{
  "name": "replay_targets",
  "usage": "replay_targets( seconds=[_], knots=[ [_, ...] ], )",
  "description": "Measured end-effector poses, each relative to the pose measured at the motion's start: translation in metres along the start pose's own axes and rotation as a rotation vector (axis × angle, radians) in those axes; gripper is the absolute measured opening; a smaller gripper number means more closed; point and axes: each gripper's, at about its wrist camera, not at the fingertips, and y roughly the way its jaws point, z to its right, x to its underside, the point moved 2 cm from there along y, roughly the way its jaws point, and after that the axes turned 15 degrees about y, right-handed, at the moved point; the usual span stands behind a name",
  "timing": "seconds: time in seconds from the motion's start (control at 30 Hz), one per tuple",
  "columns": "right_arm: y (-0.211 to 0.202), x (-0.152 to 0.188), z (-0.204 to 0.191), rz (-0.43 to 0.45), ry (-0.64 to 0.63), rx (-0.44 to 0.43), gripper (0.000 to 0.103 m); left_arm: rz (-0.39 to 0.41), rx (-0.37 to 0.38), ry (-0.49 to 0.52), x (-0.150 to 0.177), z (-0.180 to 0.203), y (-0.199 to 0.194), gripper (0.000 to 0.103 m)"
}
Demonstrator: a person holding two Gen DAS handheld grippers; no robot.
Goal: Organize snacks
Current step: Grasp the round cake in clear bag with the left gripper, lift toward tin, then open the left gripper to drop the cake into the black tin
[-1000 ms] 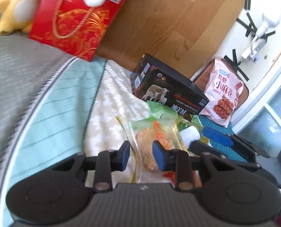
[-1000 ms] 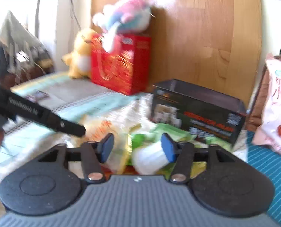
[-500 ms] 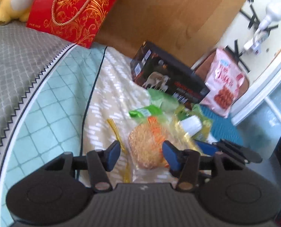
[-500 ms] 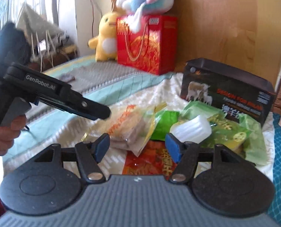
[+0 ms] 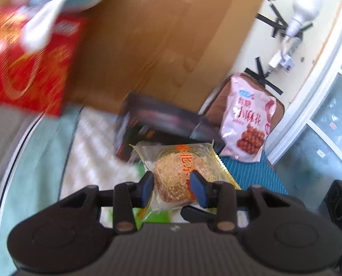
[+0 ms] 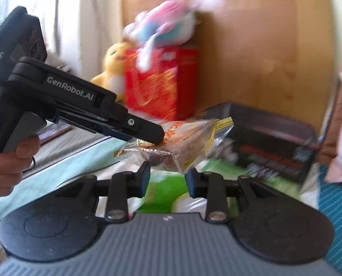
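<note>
So the left gripper (image 5: 172, 187) has its blue pads clamped on a clear-wrapped round sesame cake (image 5: 179, 172), dead centre in the left wrist view, and it's lifted off the bedding. In the right wrist view that same packet (image 6: 184, 141) hangs mid-frame from the left gripper's black fingers (image 6: 148, 133), which come in from the left.

The right gripper (image 6: 167, 179) sits low in its own frame with its jaws parted and nothing between them, just green snack packets (image 6: 168, 191) lying on the bedspread behind.

Container-wise: the open black box (image 6: 274, 138) sits right of centre. It's blurry, so I can't tell what's inside. A pink snack bag (image 5: 248, 119) stands upright at right of centre in the left wrist view. The red gift bag (image 6: 161, 80) at upper centre has a plush toy (image 6: 161, 27) resting on top.
</note>
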Motion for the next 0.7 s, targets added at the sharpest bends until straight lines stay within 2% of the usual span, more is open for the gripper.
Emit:
replay_targets(
  seconds=[0.2, 0.4, 0.6, 0.7],
  knots=[
    [0.019, -0.041, 0.061, 0.059, 0.124, 0.065, 0.035, 0.026, 0.0, 0.092, -0.057, 0.011, 0.059, 0.035],
    [0.043, -0.057, 0.11, 0.009, 0.237, 0.13, 0.041, -0.02, -0.026, 0.065, -0.069, 0.003, 0.112, 0.036],
    [0.001, -0.049, 0.128, 0.068, 0.256, 0.14, 0.043, 0.019, -0.002, 0.065, -0.055, 0.001, 0.091, 0.038],
    [-0.017, -0.034, 0.139, 0.059, 0.3, 0.163, 0.043, 0.006, 0.033, 0.061, -0.038, 0.002, 0.078, 0.038]
  ],
)
